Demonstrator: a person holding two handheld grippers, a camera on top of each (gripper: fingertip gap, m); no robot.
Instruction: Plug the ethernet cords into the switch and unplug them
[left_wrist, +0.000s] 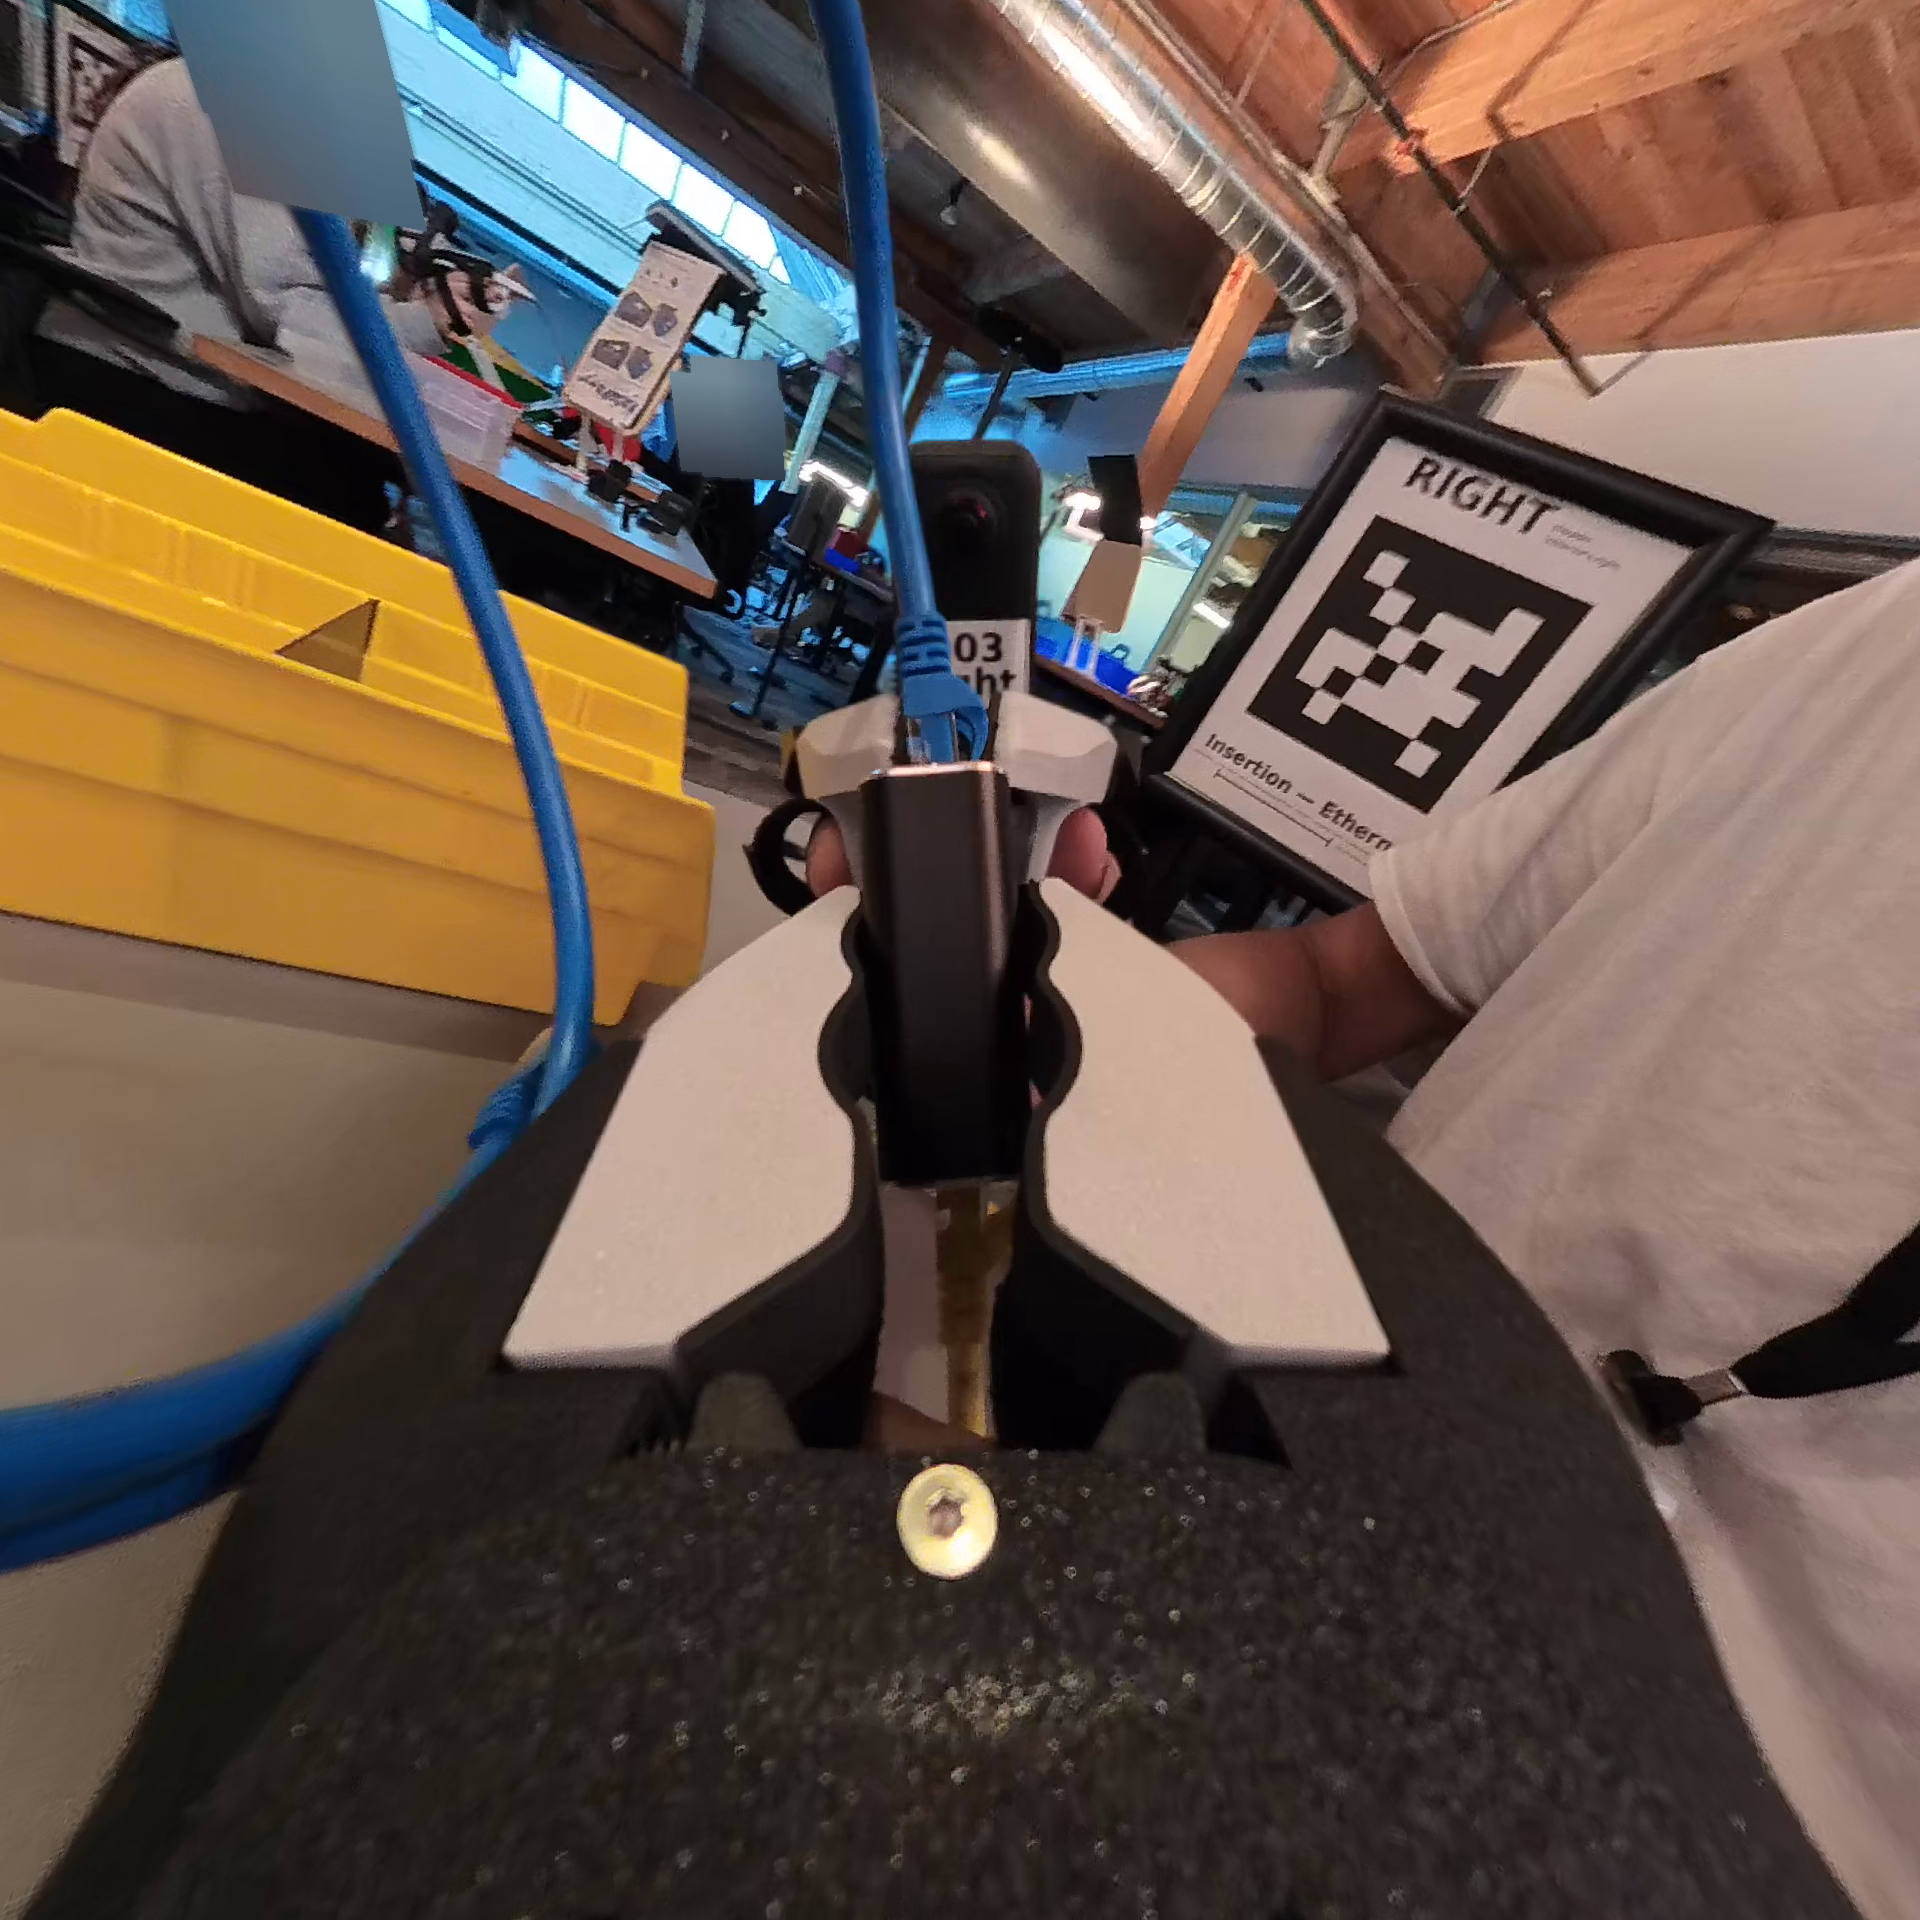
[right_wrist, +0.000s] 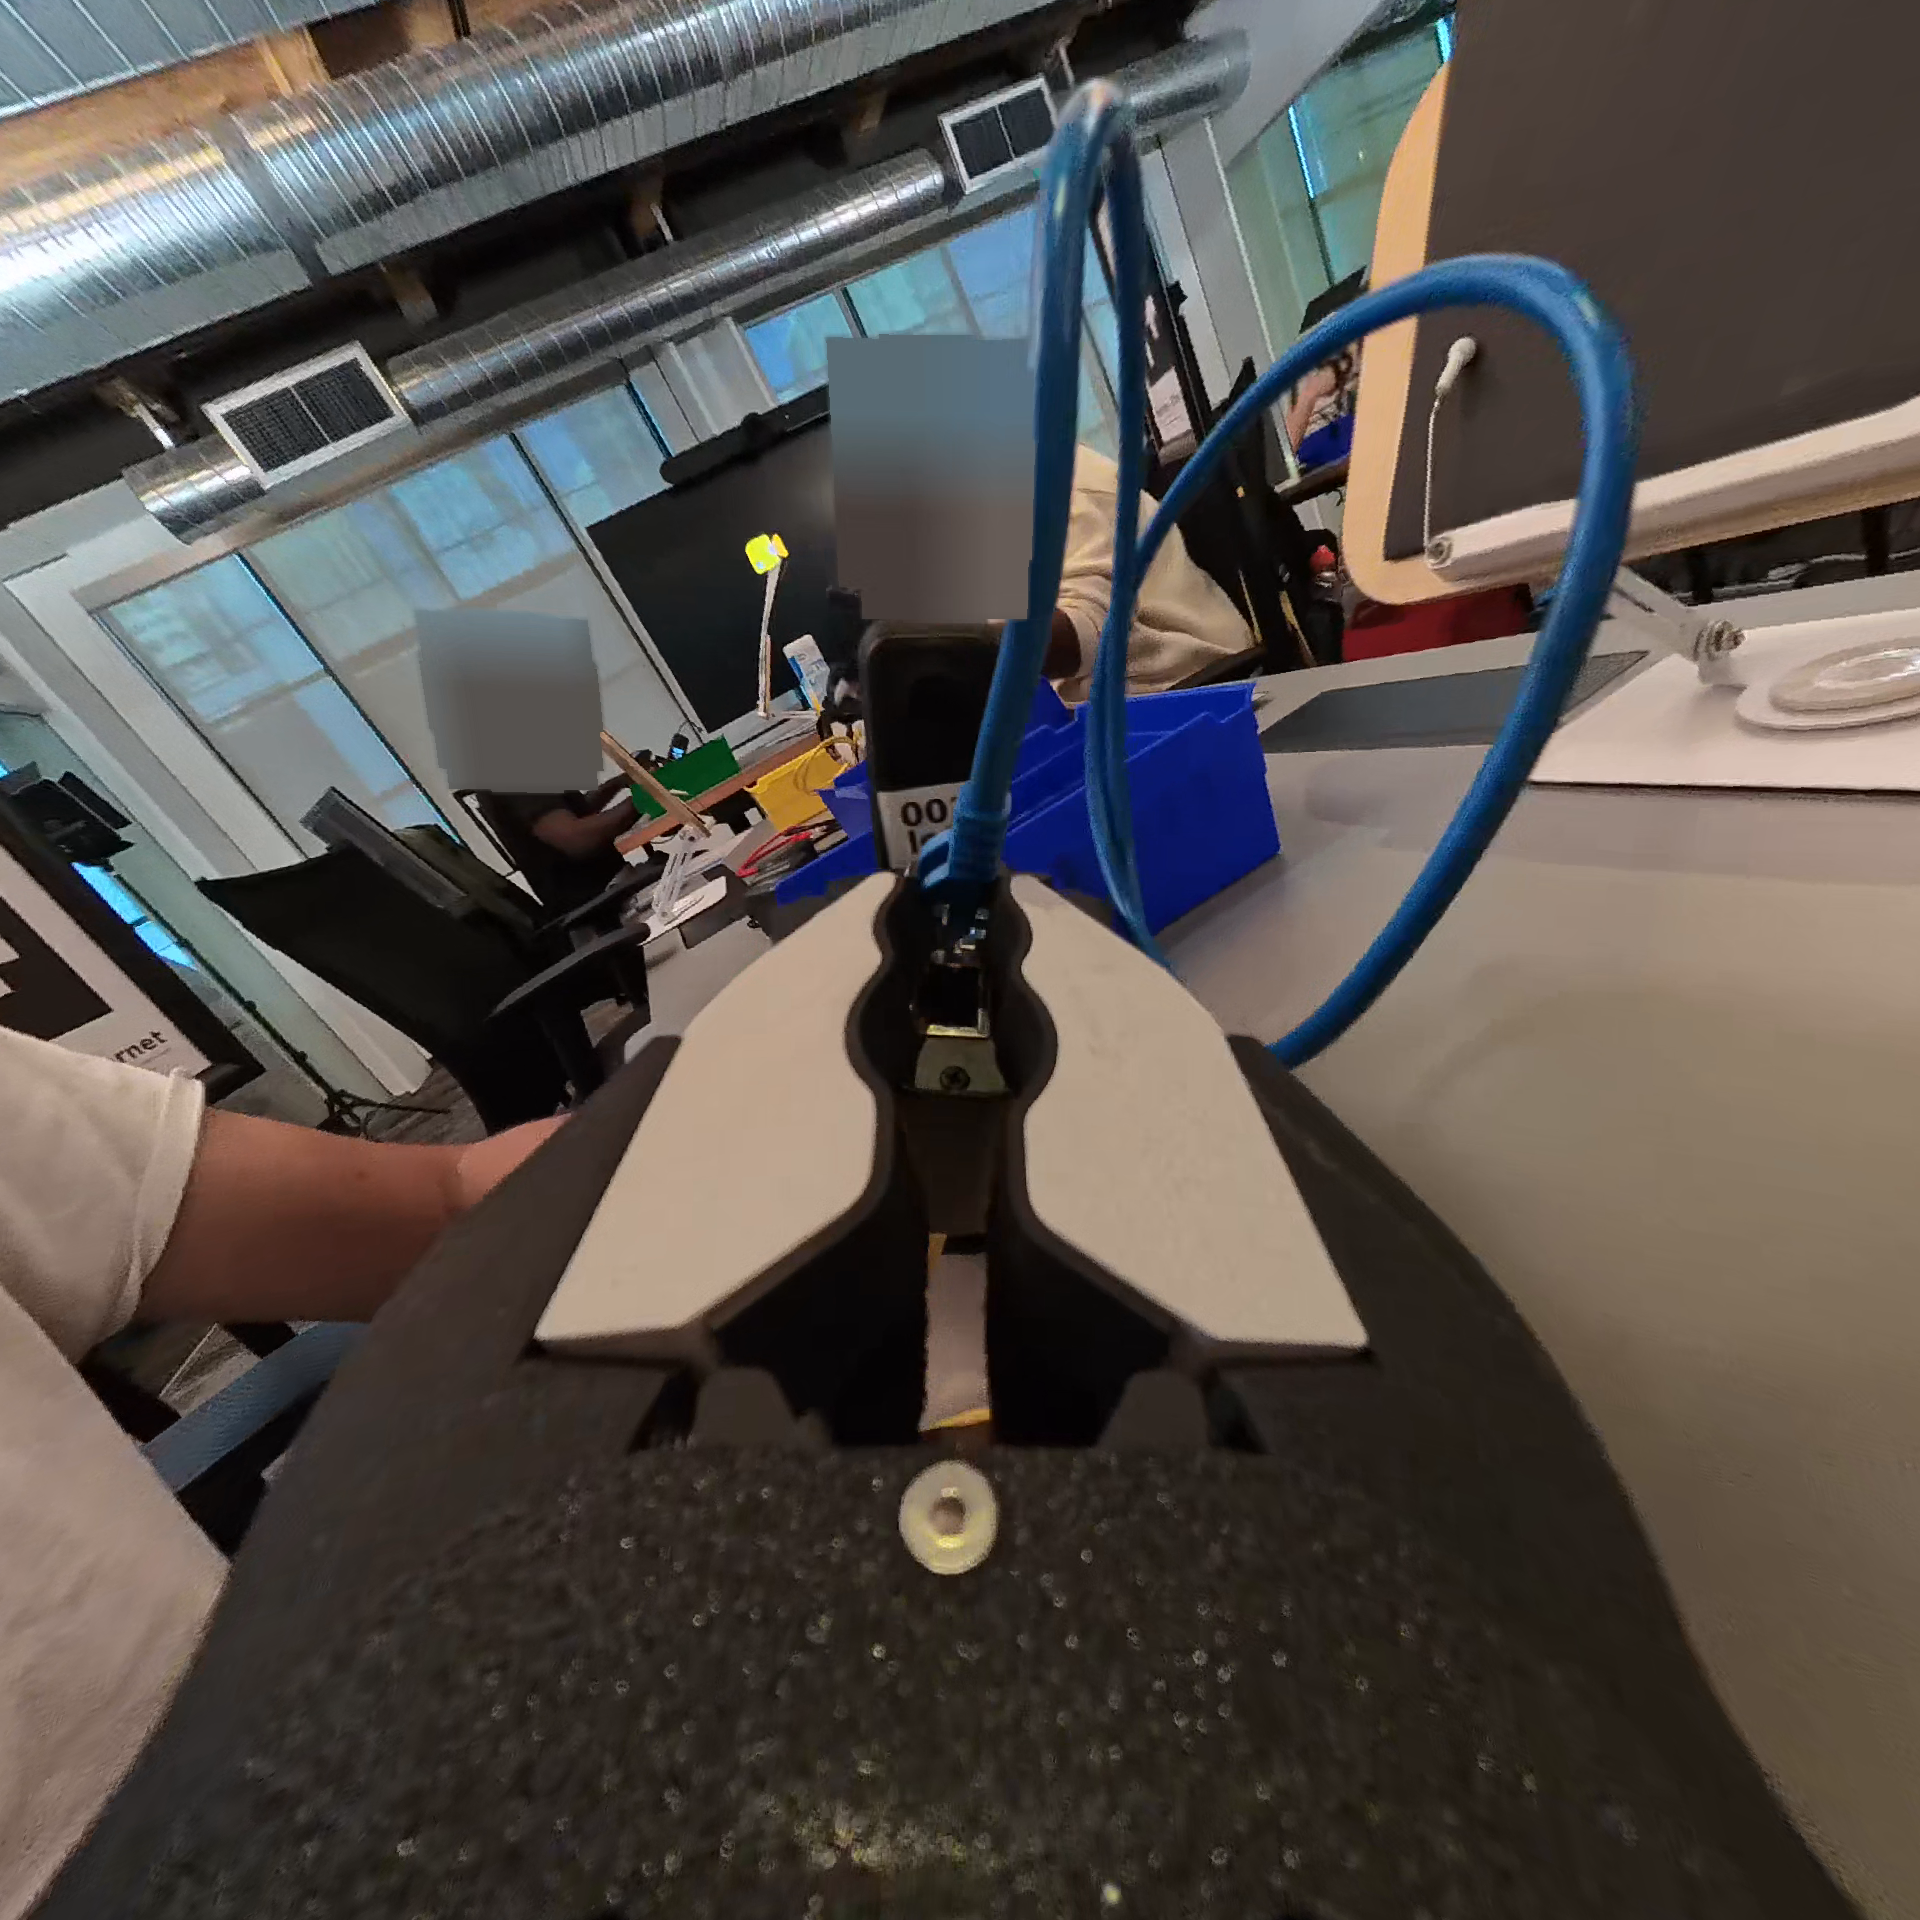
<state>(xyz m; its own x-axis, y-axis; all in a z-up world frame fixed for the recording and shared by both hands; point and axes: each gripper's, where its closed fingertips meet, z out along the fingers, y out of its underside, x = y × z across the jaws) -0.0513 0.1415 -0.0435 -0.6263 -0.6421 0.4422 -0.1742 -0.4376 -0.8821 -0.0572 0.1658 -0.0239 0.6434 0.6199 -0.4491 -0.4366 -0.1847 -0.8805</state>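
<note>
Location: shared workshop / lab space in an industrial-style bldg
Evidence: exposed timber ceiling joists (left_wrist: 1558, 135) w/ bare spiral metal ducting (right_wrist: 436, 135) and vent grilles (right_wrist: 307, 410); long workbenches (left_wrist: 582, 488) loaded w/ tools and parts; stackable yellow storage bins (left_wrist: 312, 748) and blue parts bins (right_wrist: 1153, 790); framed black-and-white fiducial marker sign (left_wrist: 1423, 665) standing on the grey worktop (right_wrist: 1621, 1039); glass partition walls (right_wrist: 395, 582), black office chairs (right_wrist: 436, 935), other persons seated at nearby benches
</note>
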